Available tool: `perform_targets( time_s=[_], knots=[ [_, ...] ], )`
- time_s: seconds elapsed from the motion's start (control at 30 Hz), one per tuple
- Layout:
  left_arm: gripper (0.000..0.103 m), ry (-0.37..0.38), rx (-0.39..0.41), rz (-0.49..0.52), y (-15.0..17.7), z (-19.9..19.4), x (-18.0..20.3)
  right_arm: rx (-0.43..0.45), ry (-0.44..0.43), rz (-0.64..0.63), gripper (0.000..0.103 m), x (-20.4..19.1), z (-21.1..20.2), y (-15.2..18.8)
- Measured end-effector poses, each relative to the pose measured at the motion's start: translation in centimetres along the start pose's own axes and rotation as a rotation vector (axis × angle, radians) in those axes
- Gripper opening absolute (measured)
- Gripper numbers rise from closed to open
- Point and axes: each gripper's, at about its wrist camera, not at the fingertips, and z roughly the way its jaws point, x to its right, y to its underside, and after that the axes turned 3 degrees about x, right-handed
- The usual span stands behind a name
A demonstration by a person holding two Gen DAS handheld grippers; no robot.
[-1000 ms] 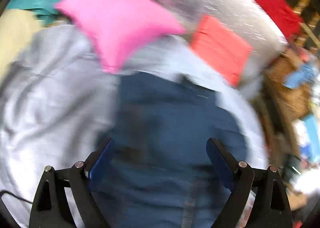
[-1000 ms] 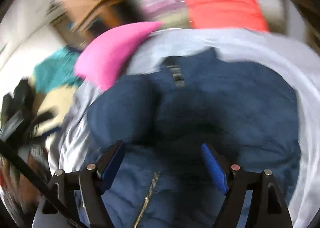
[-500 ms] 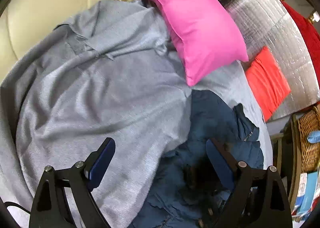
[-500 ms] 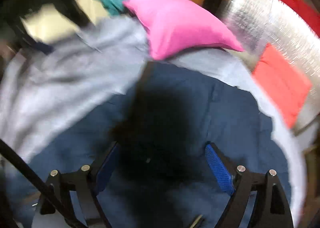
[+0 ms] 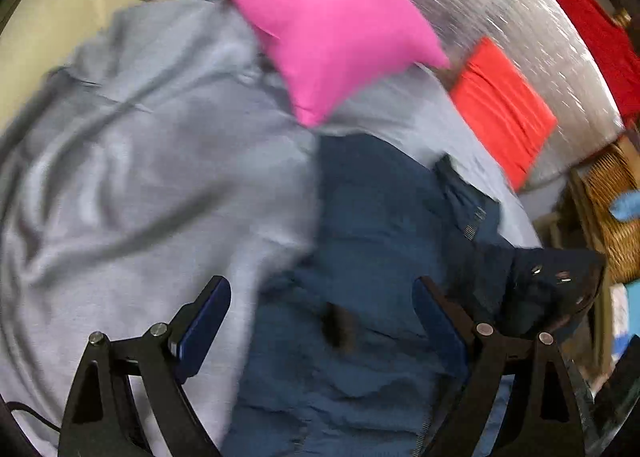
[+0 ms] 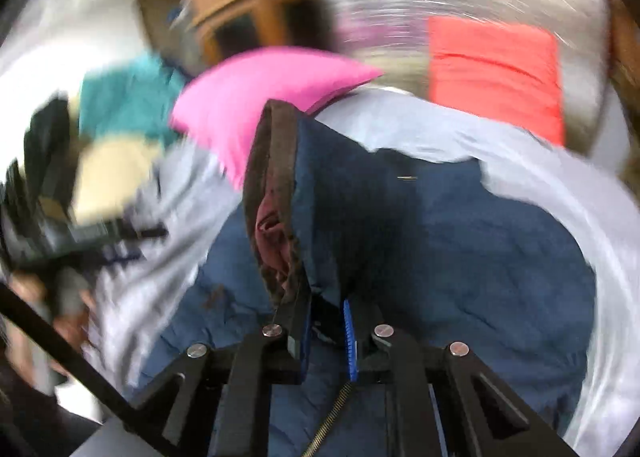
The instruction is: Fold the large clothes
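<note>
Closing on the navy jacket [image 6: 460, 241], your right gripper [image 6: 326, 333] pinches its fur-trimmed edge; your left gripper [image 5: 320, 321] hovers wide above it. Next, probably carry that edge across.

A navy blue jacket [image 5: 380, 217] is seen between and ahead of the left gripper's black fingers with blue pads [image 5: 204, 321]. A dark brown cuff with a maroon lining [image 6: 276, 193] is shown just ahead of the right gripper. A plain light grey sheet [image 5: 140, 161] is spread beneath. Further ahead, a bright pink pillow [image 5: 320, 25], an orange-red cushion [image 5: 504, 109] and teal cloth [image 6: 124, 101] are seen.
</note>
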Motion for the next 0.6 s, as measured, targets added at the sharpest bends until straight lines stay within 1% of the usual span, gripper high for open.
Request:
perform_targets(
  time_s=[0.07,0.1,0.13,0.17,0.2,0.23,0.27,0.3,0.33,0.37,0.4,0.43,0.47,0.5,0.53,0.6],
  knots=[
    [0.092,0.065,-0.054,0.02,0.5,1.8,0.9,0.005,-0.057,0.1,0.015,4.1,-1.1,0.1],
    [0.091,0.067,-0.058,0.023,0.6,2.3,1.1,-0.007,-0.064,0.132,0.015,5.9,-1.1,0.6],
    [0.087,0.056,-0.056,0.021,0.8,2.8,1.2,-0.009,-0.06,0.179,0.017,7.9,-1.1,1.2],
    [0.081,0.041,-0.054,0.023,0.8,3.3,1.2,-0.003,-0.071,0.238,0.02,9.4,-1.0,1.7],
    [0.078,0.029,-0.056,0.025,0.8,3.9,1.3,0.002,-0.092,0.322,0.025,11.4,-0.8,2.3],
    [0.07,0.014,-0.063,0.02,0.8,4.6,1.3,-0.013,-0.106,0.412,0.029,13.4,-0.4,2.8],
    [0.06,-0.003,-0.069,0.014,0.7,5.1,1.2,-0.023,-0.108,0.461,0.035,14.5,-0.2,3.0],
    [0.054,-0.025,-0.082,0.008,0.7,5.7,1.1,-0.028,-0.094,0.492,0.044,15.9,-0.3,3.0],
    [0.049,-0.04,-0.089,0.0,0.6,6.2,0.9,-0.021,-0.061,0.495,0.049,16.7,-0.9,3.0],
    [0.049,-0.052,-0.087,-0.006,0.6,6.4,0.7,-0.009,-0.026,0.493,0.06,17.3,-1.2,2.9],
    [0.049,-0.06,-0.086,-0.011,0.5,6.6,0.6,0.013,0.012,0.5,0.075,17.9,-1.8,2.9],
    [0.049,-0.06,-0.088,-0.021,0.5,6.7,0.5,0.038,0.03,0.529,0.08,18.7,-2.7,3.1],
    [0.049,-0.062,-0.086,-0.026,0.4,6.7,0.4,0.052,0.023,0.561,0.081,19.3,-3.3,3.6],
    [0.049,-0.063,-0.081,-0.026,0.4,6.6,0.4,0.057,-0.005,0.604,0.081,19.9,-3.4,4.1],
    [0.049,-0.064,-0.078,-0.027,0.4,6.5,0.4,0.038,-0.046,0.644,0.081,20.3,-3.0,4.7],
    [0.049,-0.063,-0.08,-0.032,0.3,6.5,0.2,0.004,-0.098,0.675,0.081,20.6,-1.9,5.2]
  ],
)
